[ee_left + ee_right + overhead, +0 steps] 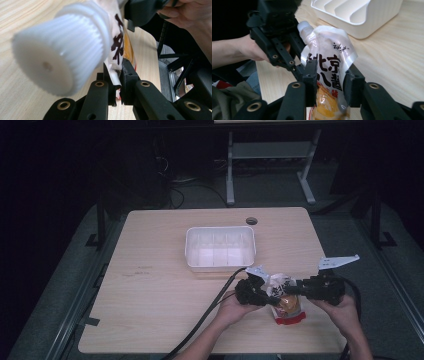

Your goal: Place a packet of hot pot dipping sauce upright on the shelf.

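Note:
A spouted pouch [286, 302] with a white ribbed cap [60, 50], dark lettering and an orange lower part is held up over the table's near right part. My left gripper [119, 85] is shut on a thin edge of the pouch [117, 42] just below the cap. In the high view the left gripper [270, 297] meets the pouch from the left and my right gripper [295, 290] from the right. The right gripper [329, 77] is open, its jaws standing either side of the pouch's [332, 57] printed face without clearly pressing it. The left gripper [295, 65] holds the pouch's far side there.
A white ribbed plastic tray [220, 247] stands at the middle of the wooden table [150, 285], just beyond the hands; it is also seen close behind the pouch as the tray [362, 15]. Cables trail off the near edge. Dark floor and a desk frame lie beyond.

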The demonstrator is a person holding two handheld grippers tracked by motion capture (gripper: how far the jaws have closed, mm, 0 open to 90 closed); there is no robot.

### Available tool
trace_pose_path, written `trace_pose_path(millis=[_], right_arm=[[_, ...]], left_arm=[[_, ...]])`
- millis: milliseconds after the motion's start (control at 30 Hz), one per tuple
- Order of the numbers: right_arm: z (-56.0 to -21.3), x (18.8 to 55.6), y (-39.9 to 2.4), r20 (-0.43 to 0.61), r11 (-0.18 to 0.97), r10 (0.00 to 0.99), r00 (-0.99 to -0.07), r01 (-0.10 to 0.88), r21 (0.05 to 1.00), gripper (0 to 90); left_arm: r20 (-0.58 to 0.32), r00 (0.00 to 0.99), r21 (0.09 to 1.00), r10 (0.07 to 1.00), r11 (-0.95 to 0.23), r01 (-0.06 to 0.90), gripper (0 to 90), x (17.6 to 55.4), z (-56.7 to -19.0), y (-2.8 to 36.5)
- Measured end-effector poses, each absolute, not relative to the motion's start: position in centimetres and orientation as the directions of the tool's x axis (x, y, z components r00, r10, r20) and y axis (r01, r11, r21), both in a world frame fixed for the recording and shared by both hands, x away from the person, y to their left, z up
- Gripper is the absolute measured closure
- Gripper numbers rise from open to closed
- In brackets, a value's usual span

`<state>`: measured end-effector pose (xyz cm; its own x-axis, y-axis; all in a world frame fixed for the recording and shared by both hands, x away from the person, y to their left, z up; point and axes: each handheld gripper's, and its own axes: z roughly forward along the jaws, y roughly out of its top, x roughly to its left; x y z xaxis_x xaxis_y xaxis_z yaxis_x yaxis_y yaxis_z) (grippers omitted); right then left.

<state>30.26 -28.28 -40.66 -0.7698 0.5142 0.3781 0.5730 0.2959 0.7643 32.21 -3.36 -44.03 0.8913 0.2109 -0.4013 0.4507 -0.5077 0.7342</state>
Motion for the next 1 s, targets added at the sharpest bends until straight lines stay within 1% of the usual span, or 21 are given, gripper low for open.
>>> trace_pose_path(millis=[100, 133, 267, 400, 500, 667, 700, 733, 833, 867, 1000], right_arm=[[-40.8, 30.4, -28.1, 0.383, 0.301, 0.519, -0.764, 0.583, 0.755, 62.4], [-41.0, 30.5, -28.1, 0.390, 0.302, 0.521, -0.759, 0.592, 0.748, 59.9], [-41.4, 30.9, -28.0, 0.421, 0.290, 0.514, -0.747, 0.614, 0.734, 55.9], [-41.6, 31.1, -27.9, 0.438, 0.282, 0.504, -0.745, 0.621, 0.731, 54.9], [-41.5, 31.1, -28.1, 0.440, 0.282, 0.493, -0.750, 0.617, 0.735, 61.5], [-41.1, 30.7, -28.7, 0.435, 0.268, 0.466, -0.770, 0.592, 0.760, 75.5], [-41.1, 30.7, -28.7, 0.435, 0.268, 0.466, -0.770, 0.592, 0.760, 75.5], [-40.9, 30.4, -28.8, 0.424, 0.267, 0.455, -0.783, 0.574, 0.774, 80.2], [-40.7, 30.3, -28.7, 0.411, 0.274, 0.456, -0.789, 0.564, 0.779, 82.5], [-40.4, 30.1, -28.6, 0.393, 0.286, 0.462, -0.795, 0.553, 0.783, 84.6], [-39.9, 29.8, -28.6, 0.385, 0.285, 0.461, -0.799, 0.544, 0.789, 87.0]], left_arm=[[-0.386, 0.900, 0.737, 0.200, -0.519, 0.432, 85.2, 32.1, -43.9, -3.6], [-0.378, 0.905, 0.739, 0.195, -0.525, 0.422, 85.4, 31.9, -43.9, -3.8], [-0.370, 0.911, 0.740, 0.181, -0.536, 0.407, 85.7, 31.8, -43.8, -4.0], [-0.365, 0.914, 0.742, 0.175, -0.538, 0.400, 85.9, 31.8, -43.8, -4.0], [-0.369, 0.912, 0.741, 0.176, -0.537, 0.404, 86.0, 31.9, -43.9, -4.0], [-0.373, 0.908, 0.741, 0.190, -0.528, 0.415, 86.1, 32.1, -43.8, -3.6], [-0.373, 0.908, 0.741, 0.190, -0.528, 0.415, 86.1, 32.1, -43.8, -3.6], [-0.373, 0.907, 0.742, 0.194, -0.525, 0.417, 85.9, 32.2, -43.8, -3.5], [-0.369, 0.909, 0.744, 0.194, -0.524, 0.414, 85.2, 32.2, -43.7, -3.4], [-0.364, 0.910, 0.748, 0.198, -0.521, 0.413, 84.3, 32.2, -43.6, -3.3], [-0.351, 0.912, 0.758, 0.211, -0.508, 0.409, 78.5, 32.2, -43.2, -2.9]])
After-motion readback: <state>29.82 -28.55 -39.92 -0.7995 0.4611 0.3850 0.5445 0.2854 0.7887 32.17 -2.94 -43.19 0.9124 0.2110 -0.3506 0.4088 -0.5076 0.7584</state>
